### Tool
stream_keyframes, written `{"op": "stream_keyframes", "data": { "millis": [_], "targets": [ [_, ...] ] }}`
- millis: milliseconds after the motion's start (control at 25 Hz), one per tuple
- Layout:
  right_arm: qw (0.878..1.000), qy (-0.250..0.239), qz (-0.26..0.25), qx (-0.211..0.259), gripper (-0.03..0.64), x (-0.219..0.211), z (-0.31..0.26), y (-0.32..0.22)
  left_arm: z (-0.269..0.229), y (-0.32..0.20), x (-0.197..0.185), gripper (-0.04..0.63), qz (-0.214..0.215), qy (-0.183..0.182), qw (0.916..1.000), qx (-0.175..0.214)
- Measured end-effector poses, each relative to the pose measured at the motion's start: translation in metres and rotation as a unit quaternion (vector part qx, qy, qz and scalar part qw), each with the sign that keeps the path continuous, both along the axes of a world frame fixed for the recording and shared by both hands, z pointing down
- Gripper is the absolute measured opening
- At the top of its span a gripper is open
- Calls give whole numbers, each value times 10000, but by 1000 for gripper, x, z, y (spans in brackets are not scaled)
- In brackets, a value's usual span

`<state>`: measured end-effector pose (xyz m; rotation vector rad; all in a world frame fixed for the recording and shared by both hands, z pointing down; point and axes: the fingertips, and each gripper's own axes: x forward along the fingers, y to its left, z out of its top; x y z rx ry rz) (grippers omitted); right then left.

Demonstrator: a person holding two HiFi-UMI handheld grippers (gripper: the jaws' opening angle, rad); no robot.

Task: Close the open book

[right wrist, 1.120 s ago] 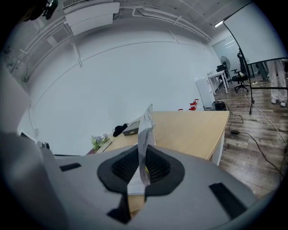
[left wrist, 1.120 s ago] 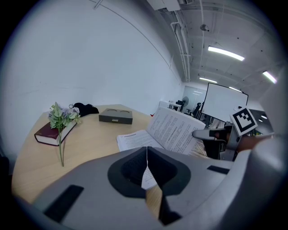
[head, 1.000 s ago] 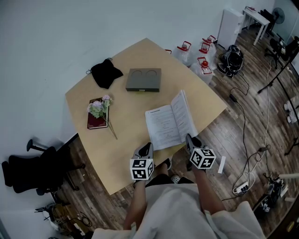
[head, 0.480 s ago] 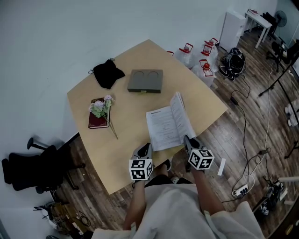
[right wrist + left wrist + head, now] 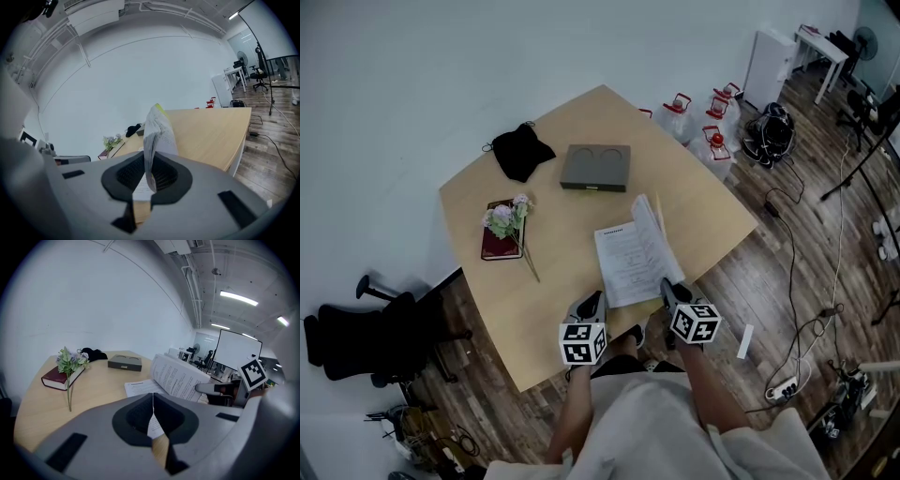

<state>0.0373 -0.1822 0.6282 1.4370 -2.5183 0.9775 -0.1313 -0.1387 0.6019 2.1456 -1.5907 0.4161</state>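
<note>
The open book (image 5: 630, 255) lies on the wooden table (image 5: 703, 202) near its front edge. My right gripper (image 5: 667, 286) is shut on the near edge of the book's right half, which stands steeply raised over the spine. In the right gripper view those pages (image 5: 157, 126) rise between the pads of my right gripper (image 5: 149, 171). My left gripper (image 5: 593, 300) is shut at the near corner of the flat left page (image 5: 140, 387). In the left gripper view my left gripper (image 5: 153, 401) has its pads together; I cannot tell if it pinches paper.
A grey box (image 5: 595, 167) and a black cloth (image 5: 522, 150) sit at the table's far side. A dark red book (image 5: 495, 244) with a flower sprig (image 5: 508, 217) lies at the left. Water jugs (image 5: 703, 122) and cables are on the floor to the right, a chair (image 5: 356, 337) at the left.
My right gripper has moved left with the book's right half, which has swung from lying open to nearly upright. The left gripper has stayed put.
</note>
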Motion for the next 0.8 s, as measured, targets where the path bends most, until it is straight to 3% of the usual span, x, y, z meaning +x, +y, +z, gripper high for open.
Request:
{"op": "stream_keyframes", "data": {
  "millis": [520, 800],
  "targets": [
    [9965, 487, -682, -47, 46, -45, 16, 4, 0, 1, -26, 23, -227, -48, 9997, 1],
    [9862, 1171, -1170, 54, 46, -68, 27, 10, 3, 0, -32, 23, -291, -63, 9996, -31]
  ]
}}
